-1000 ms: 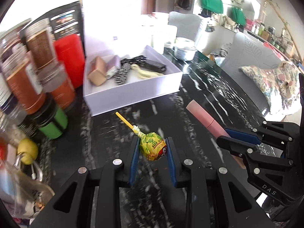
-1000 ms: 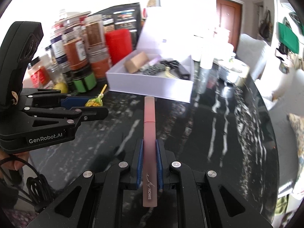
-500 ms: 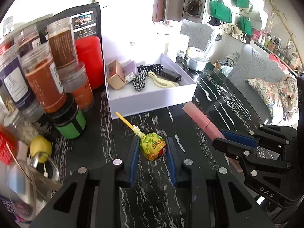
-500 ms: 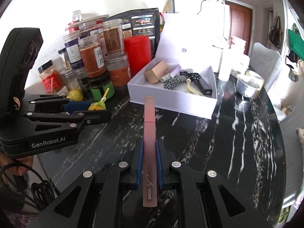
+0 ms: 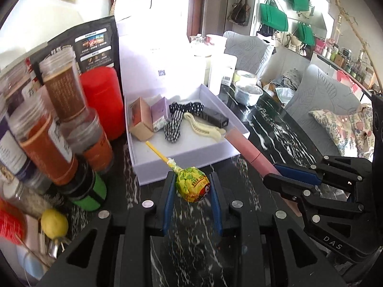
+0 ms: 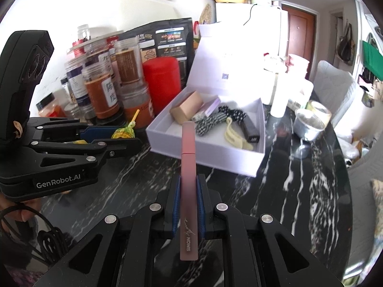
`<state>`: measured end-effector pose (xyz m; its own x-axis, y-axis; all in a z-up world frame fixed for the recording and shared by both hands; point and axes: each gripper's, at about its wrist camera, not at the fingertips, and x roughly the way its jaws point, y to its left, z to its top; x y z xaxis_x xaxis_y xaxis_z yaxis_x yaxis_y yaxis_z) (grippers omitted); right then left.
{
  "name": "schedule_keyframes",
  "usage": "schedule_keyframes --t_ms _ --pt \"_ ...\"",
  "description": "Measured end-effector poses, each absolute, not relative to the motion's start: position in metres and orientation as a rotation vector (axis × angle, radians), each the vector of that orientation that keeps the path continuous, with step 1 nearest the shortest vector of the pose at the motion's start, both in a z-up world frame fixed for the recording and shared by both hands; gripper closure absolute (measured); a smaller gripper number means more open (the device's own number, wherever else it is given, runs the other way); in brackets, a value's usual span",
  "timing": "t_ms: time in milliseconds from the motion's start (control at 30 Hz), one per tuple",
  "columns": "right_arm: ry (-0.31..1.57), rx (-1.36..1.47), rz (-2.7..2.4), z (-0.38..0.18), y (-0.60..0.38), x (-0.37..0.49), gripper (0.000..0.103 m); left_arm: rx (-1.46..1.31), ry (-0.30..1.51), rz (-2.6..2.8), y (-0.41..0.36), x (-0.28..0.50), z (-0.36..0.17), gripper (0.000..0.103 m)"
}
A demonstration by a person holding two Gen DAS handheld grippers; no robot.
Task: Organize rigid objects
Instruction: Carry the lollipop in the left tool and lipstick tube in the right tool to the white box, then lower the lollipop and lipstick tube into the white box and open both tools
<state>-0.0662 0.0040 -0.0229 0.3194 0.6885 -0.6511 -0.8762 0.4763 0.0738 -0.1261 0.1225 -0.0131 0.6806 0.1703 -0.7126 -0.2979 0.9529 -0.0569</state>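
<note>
My left gripper (image 5: 192,186) is shut on a lollipop (image 5: 192,186) in a yellow-green wrapper, its yellow stick pointing up over the near edge of the open white box (image 5: 189,154). My right gripper (image 6: 188,191) is shut on a long pink tube (image 6: 188,157), whose far tip reaches the front wall of the white box (image 6: 210,160). Each gripper shows in the other's view: the left gripper (image 6: 112,141) with the lollipop (image 6: 123,132), and the right gripper (image 5: 282,175) with the pink tube (image 5: 249,150). In the box lie two small cartons, a checked fabric bow, a cream hair clip and a black tube.
Spice jars (image 5: 64,88), a red canister (image 5: 103,100), a green-banded jar (image 5: 88,191) and a lemon (image 5: 54,222) crowd the left of the black marble table (image 5: 275,129). The raised box lid (image 5: 153,55) stands behind. A foil cup (image 6: 308,125) and white bottles sit to the right.
Both grippers have risen and moved toward the white box, carrying the lollipop and the pink tube. The box now looks closer and I see further down into it.
</note>
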Motion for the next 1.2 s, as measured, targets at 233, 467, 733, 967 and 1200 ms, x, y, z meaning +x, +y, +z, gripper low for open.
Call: schedule_keyframes --t_ms 233,467,733,967,1200 --pt "0.656 -0.302 1.043 -0.009 0.013 -0.044 0.090 -0.175 0.758 0.253 0.135 -0.100 -0.002 0.076" --pt "0.626 -0.310 1.033 0.000 0.024 -0.024 0.090 -0.157 0.731 0.279 0.146 -0.077 0.007 0.076" --pt "0.622 -0.293 1.017 0.001 0.038 0.008 0.090 -0.150 0.727 0.301 0.161 -0.046 0.003 0.076" --pt "0.614 -0.281 1.015 -0.006 0.052 0.035 0.090 -0.148 0.746 0.279 0.168 -0.021 -0.015 0.076" --pt "0.619 -0.270 1.042 -0.021 0.068 0.050 0.090 -0.173 0.778 0.287 0.183 -0.005 -0.036 0.076"
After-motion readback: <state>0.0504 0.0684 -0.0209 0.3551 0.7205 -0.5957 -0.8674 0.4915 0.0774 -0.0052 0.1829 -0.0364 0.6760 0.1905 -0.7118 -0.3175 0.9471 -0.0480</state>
